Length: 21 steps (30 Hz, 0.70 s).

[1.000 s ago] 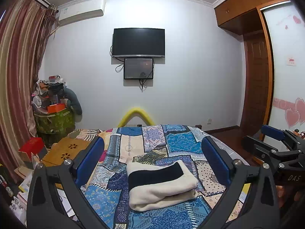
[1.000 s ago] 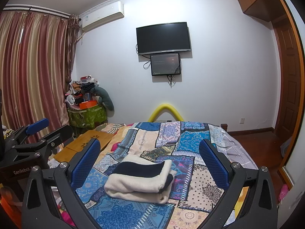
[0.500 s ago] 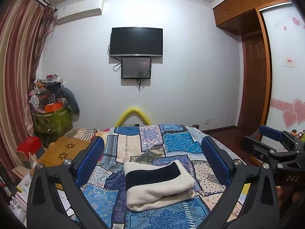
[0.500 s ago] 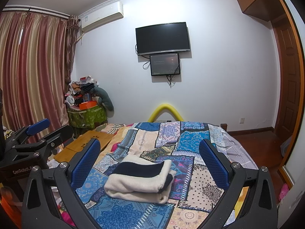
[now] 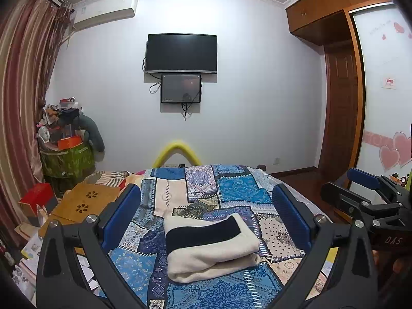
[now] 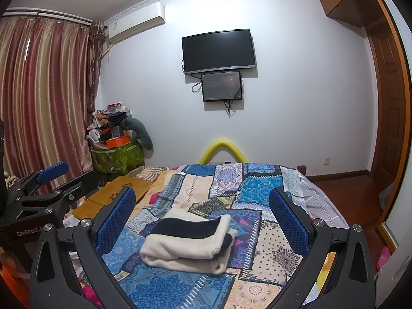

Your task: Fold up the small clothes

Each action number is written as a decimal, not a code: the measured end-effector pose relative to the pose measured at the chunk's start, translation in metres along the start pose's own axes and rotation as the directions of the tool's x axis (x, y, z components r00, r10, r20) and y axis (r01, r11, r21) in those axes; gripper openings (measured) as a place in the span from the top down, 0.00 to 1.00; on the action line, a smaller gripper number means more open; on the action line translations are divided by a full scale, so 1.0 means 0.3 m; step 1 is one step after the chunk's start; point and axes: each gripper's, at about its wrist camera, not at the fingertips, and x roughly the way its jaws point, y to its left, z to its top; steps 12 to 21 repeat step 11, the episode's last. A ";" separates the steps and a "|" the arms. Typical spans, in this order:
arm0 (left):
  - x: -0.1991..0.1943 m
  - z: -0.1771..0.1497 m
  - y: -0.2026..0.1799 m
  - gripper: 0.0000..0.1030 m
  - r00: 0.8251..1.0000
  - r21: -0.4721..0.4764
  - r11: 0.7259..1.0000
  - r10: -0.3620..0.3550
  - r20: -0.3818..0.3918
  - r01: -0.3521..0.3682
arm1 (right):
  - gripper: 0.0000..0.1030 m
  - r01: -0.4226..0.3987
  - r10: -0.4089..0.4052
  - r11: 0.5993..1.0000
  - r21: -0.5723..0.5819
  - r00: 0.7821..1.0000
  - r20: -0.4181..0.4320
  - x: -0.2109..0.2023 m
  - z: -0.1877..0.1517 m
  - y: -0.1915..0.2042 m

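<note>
You held your left gripper (image 5: 206, 216) above the near end of the bed, its blue-padded fingers (image 5: 121, 216) spread wide apart and clasping nothing. Your right gripper (image 6: 203, 216) stood the same way, jaws fully parted and empty, level with the other one (each showed at the edge of the other's view, off to the side and apart from the cloth).

The folded garment (image 5: 209, 247), cream with a broad dark band across its top, lay on the patchwork bedspread (image 5: 231, 188) just beyond both sets of fingertips. From the left wrist it sat between the two fingers in the picture, a little toward the centre, touching neither. From the right wrist it lay nearer the left finger than the right one, again untouched. It rested flat in a compact, doubled-over bundle, the fold's rounded edge toward you.

Past the garment the bedspread ran on to the foot of the bed, where a yellow padded arch (image 5: 177, 152) rose behind it. To the left of the bed lay a wooden board (image 5: 85, 203) with flower cut-outs, and farther back a green bin (image 6: 118, 158) piled with clutter stood by the striped curtain (image 6: 46, 97). On the far wall hung a dark television (image 5: 181, 52) with a smaller screen (image 5: 180, 88) below it, and an air conditioner (image 6: 136, 22) was mounted high beside the curtain.
</note>
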 end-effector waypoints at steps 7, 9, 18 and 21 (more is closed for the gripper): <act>0.007 -0.001 0.000 0.00 1.000 -0.002 1.000 -0.004 -0.005 0.004 | 0.00 0.004 -0.004 1.000 0.005 1.000 -0.003 -0.003 -0.005 -0.002; 0.010 -0.004 0.000 0.00 1.000 -0.003 1.000 -0.007 -0.009 0.007 | 0.00 0.004 -0.004 1.000 0.007 1.000 -0.005 -0.005 -0.006 0.000; 0.012 -0.005 0.002 0.00 1.000 -0.003 1.000 -0.009 -0.011 0.009 | 0.00 0.004 -0.004 1.000 0.006 1.000 -0.004 -0.003 -0.006 -0.001; 0.012 -0.005 0.002 0.00 1.000 -0.003 1.000 -0.009 -0.011 0.009 | 0.00 0.004 -0.004 1.000 0.006 1.000 -0.004 -0.003 -0.006 -0.001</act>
